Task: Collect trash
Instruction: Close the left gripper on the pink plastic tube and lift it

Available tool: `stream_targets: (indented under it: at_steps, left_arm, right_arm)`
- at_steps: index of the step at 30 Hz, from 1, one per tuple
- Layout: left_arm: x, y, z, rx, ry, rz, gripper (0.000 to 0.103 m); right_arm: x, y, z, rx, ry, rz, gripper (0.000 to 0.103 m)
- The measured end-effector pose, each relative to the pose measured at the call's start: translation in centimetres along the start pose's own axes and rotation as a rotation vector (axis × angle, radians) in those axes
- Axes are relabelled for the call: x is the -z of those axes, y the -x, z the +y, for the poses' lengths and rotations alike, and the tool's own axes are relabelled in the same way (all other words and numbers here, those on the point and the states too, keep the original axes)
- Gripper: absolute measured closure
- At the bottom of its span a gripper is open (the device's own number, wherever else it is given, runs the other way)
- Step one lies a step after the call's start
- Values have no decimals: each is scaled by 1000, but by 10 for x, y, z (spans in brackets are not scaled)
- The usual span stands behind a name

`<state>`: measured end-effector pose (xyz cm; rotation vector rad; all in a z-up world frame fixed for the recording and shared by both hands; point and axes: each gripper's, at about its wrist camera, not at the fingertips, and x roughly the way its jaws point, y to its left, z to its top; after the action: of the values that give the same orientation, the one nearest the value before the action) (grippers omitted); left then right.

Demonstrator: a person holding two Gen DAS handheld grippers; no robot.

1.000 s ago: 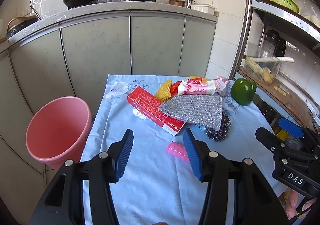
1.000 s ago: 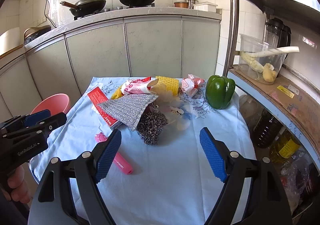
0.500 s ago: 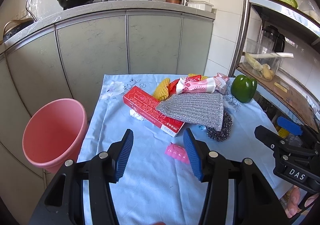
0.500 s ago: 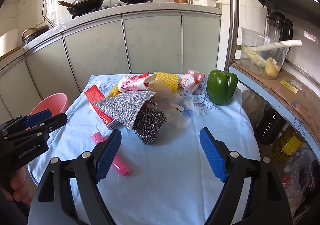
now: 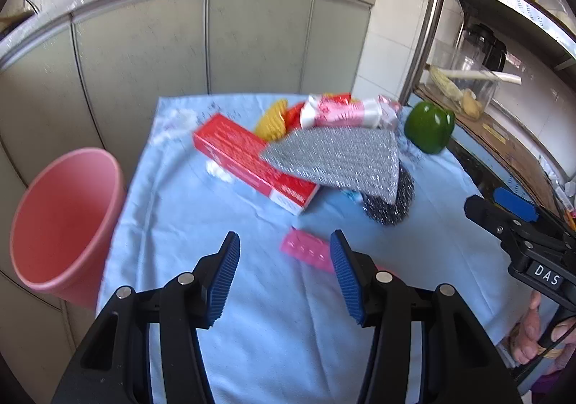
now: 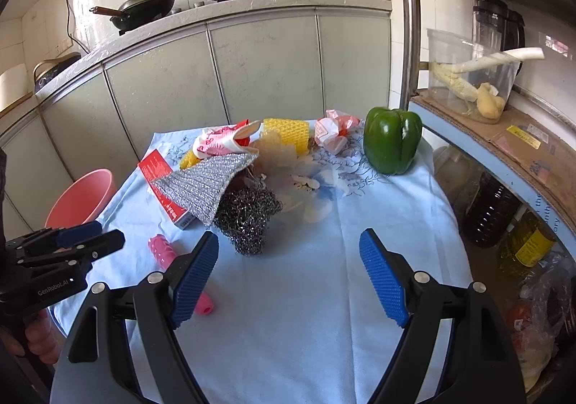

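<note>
- We are seeing the pink bin (image 5: 61, 220) sitting empty left of the table (image 5: 252, 314): collecting is not yet begun.
- Red box (image 5: 248, 161), wrappers (image 5: 342, 112), pink tube (image 5: 307, 253) are all lying uncollected.
- Left gripper (image 5: 284, 272) and right gripper (image 6: 288, 271) are hovering spread, empty.

The right hand-held gripper (image 6: 288, 271) hangs spread above the blue tablecloth (image 6: 324, 296), steel scourer (image 6: 248, 217) just ahead.

You see a pale blue floral tablecloth (image 6: 378, 224), a red box (image 5: 248, 159), a silver mesh cloth (image 5: 338, 159), a green pepper (image 6: 391, 140), a pink wrapper (image 5: 306, 249) and a pink bucket (image 5: 61, 220).
</note>
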<state>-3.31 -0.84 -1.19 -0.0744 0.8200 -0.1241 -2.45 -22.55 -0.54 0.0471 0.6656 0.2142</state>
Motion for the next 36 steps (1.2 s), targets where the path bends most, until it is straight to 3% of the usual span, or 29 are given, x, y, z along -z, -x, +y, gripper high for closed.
stream_targets:
  at_steps: [6, 14, 19, 24, 29, 36]
  left_arm:
    - [-2, -18, -3, 61, 67, 90, 52]
    - [-5, -55, -6, 108, 269, 271, 52]
    - [-8, -74, -17, 58, 298, 331, 53]
    - [-14, -82, -32, -16, 270, 334, 53]
    - [-18, -86, -45, -78, 205, 322, 65]
    - [-15, -80, -45, -89, 102, 288, 73]
  right_arm:
    - [1, -9, -1, -17, 7, 15, 22]
    - [1, -17, -7, -16, 6, 21, 22]
    - [3, -21, -13, -17, -6, 30, 22]
    - [5, -25, -14, -23, -10, 40, 22]
    - [7, -26, -13, -23, -3, 45, 22]
    - [7, -24, -13, -22, -12, 40, 22]
